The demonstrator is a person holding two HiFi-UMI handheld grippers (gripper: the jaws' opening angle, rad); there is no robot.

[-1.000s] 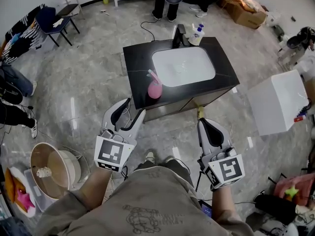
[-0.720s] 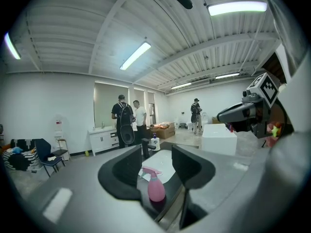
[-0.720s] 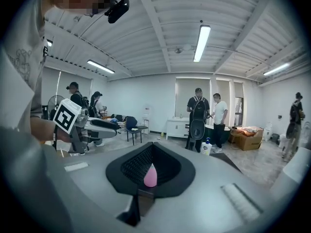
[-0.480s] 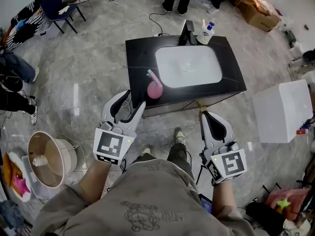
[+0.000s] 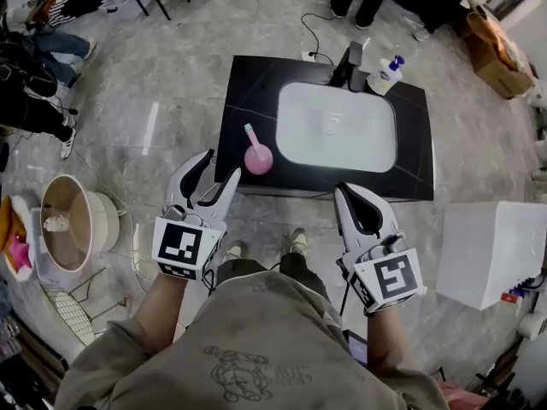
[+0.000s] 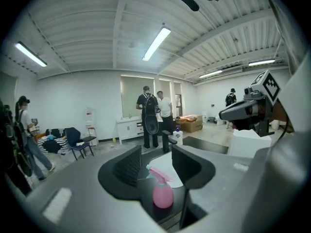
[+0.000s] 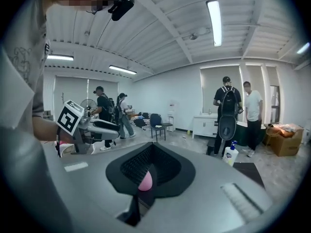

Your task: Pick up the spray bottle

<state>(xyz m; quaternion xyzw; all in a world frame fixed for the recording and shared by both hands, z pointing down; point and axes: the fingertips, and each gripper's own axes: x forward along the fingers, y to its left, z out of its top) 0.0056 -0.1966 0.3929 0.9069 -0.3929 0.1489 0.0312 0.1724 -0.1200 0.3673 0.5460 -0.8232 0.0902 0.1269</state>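
Note:
A pink spray bottle [image 5: 257, 155] stands upright near the front left corner of the black counter [image 5: 245, 92], left of the white sink [image 5: 337, 127]. My left gripper [image 5: 220, 166] hovers just short of the counter's front edge, open, its fingertips a little below and left of the bottle. In the left gripper view the bottle [image 6: 163, 193] shows in the gap between the jaws, farther off and untouched. My right gripper [image 5: 341, 190] is held at the counter's front edge, right of the bottle, shut and holding nothing. In the right gripper view a part of the pink bottle [image 7: 145, 180] peeks through the hollow behind the fingertips.
A black faucet [image 5: 350, 58] and a white soap bottle with a blue pump [image 5: 384, 77] stand at the counter's far edge. A white box [image 5: 491, 250] sits on the floor to the right, a round beige fan [image 5: 68, 222] to the left. People stand beyond the counter.
The person has stepped forward, so the counter and bottle are nearer. Both grippers have moved up to the counter's front edge; their jaws look unchanged.

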